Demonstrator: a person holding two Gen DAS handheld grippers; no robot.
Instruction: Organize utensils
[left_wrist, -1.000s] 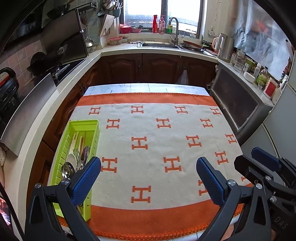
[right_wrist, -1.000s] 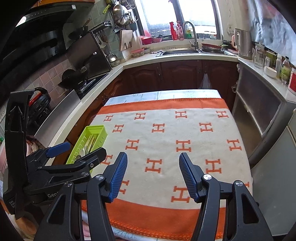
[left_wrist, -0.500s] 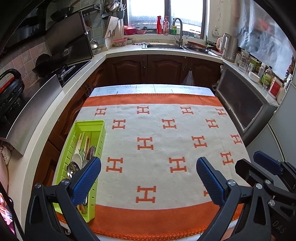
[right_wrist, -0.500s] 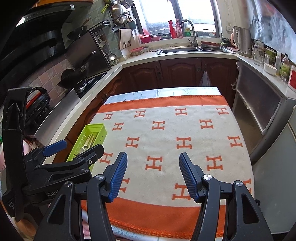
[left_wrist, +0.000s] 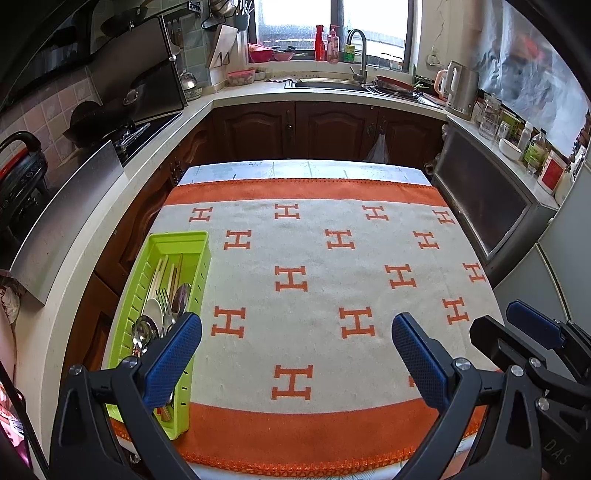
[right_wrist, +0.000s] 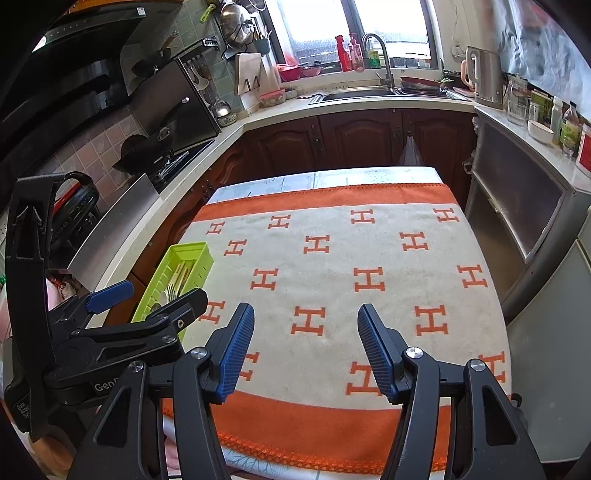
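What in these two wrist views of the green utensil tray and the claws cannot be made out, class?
- Near end of the green tray: left wrist view, covered by the left claw.
- Utensils: right wrist view, too small to count, partly behind the left claw.
- Right claw: left wrist view, only its edge shows.

Both fisheye views look forward and steeply down from above the table's near edge, toward the far kitchen window. The left wrist camera sits near the near left corner, close over the lime-green slotted plastic tray (left_wrist: 201, 258), with the black-framed, blue-padded left gripper (left_wrist: 296, 360) at its bottom edge. The right wrist camera sits further right, framed by the right gripper (right_wrist: 306, 349). Both share the cream, orange-bordered cloth (left_wrist: 314, 306), the tray and the far counter.
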